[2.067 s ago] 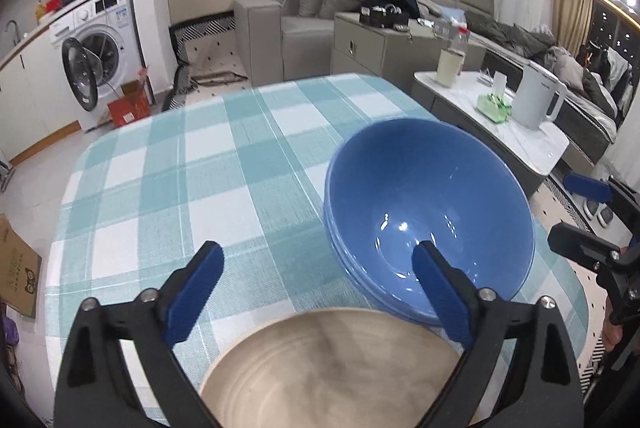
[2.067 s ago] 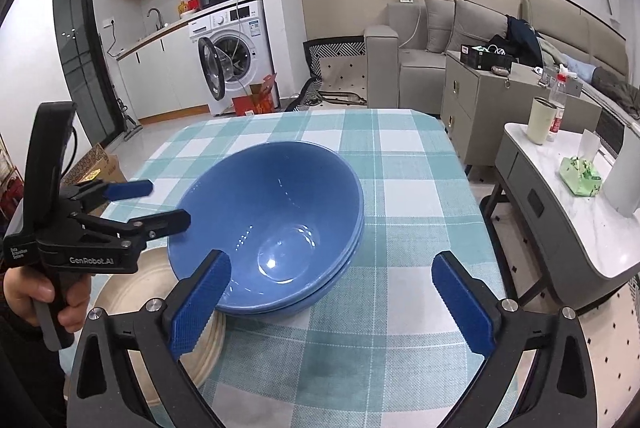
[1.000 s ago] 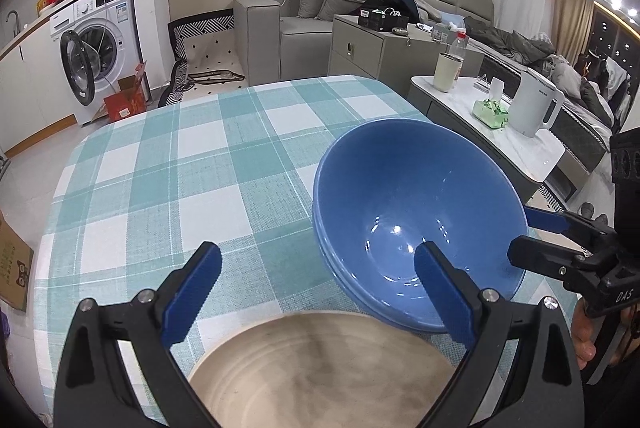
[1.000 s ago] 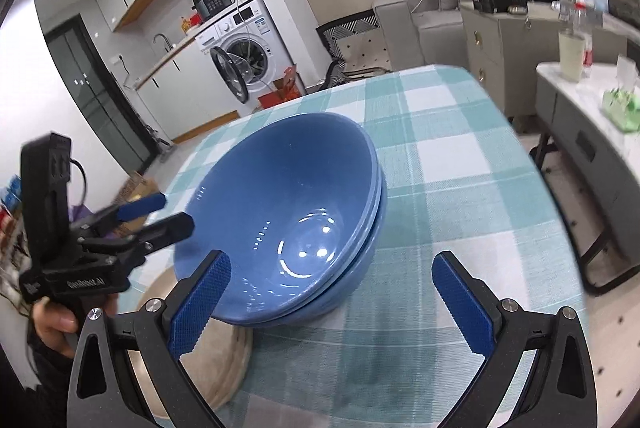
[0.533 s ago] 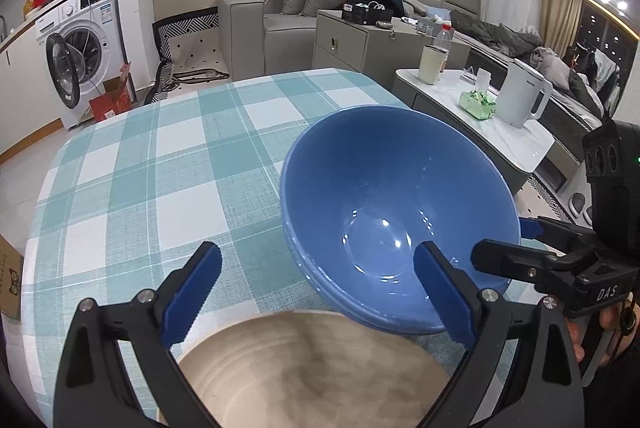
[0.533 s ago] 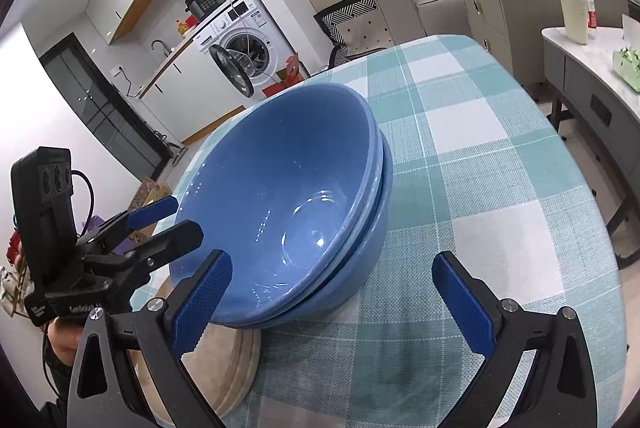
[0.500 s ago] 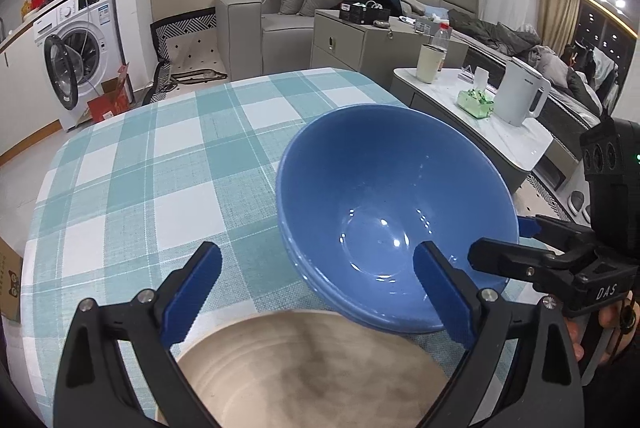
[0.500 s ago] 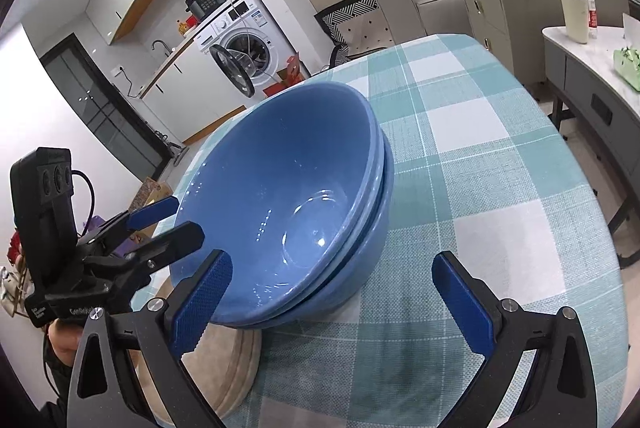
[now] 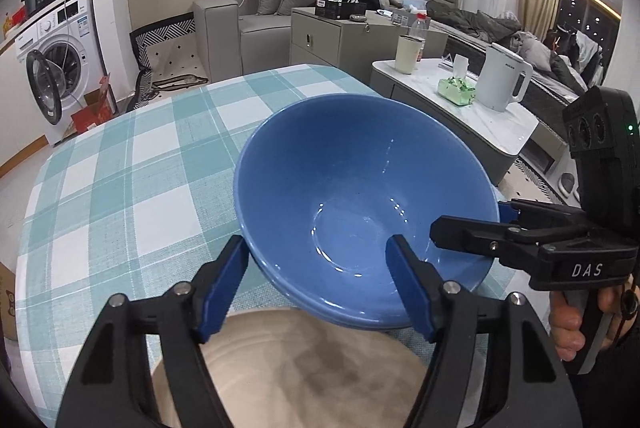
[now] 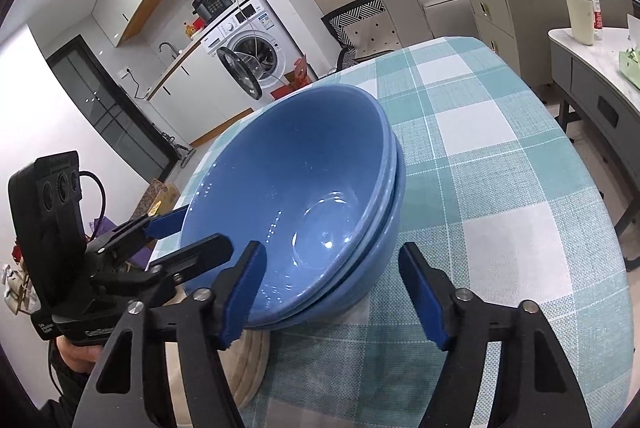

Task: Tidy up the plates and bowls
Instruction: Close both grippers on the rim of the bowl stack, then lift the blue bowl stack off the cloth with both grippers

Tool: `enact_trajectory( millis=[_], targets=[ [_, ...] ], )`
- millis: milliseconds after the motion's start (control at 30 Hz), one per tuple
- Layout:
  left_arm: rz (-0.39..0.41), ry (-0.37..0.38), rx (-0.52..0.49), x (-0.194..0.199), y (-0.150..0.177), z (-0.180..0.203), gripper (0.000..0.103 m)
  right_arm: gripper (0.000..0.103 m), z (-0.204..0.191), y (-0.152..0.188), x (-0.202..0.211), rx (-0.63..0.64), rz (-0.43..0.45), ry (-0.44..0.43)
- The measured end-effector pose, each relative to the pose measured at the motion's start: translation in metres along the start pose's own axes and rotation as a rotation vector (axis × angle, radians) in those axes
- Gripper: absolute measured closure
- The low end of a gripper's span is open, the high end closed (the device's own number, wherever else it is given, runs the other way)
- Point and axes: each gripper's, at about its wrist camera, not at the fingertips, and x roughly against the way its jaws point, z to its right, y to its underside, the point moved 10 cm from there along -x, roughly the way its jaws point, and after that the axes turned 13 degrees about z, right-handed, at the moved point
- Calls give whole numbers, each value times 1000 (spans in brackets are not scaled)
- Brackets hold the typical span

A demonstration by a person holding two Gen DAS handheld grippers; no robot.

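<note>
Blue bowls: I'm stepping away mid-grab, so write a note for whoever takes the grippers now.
Left gripper: open, jaws just been closing, straddling the rim of the two stacked glossy blue bowls.
Right gripper: same, on the opposite rim.
Bowls sit on the teal checked tablecloth, by the round beige plate.
Done: bowls nested.
To do: finish both grips, then probably lift the stack onto the plate.

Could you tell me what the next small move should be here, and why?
Probably finish closing both grippers: the left gripper and right gripper have just been closing with the rim of the blue bowls between their jaws, not yet pinched.
</note>
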Motion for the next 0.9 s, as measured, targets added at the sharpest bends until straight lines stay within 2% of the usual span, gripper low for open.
enact_trajectory(
  millis=[67,133,233,900],
  targets=[
    [0,-6,0,1,0,-1,37,39,-2,0,1,1,2,-4],
    [-2,-13,0,1,0,-4,43,40,-2,-1,1,4,8,3],
    [-3,-15,5,2,0,-6,46,41,-3,-1,1,8,10,12],
    [-9,-29,11,3,-4,-7,48,44,-6,-4,10,68,40,65]
  ],
)
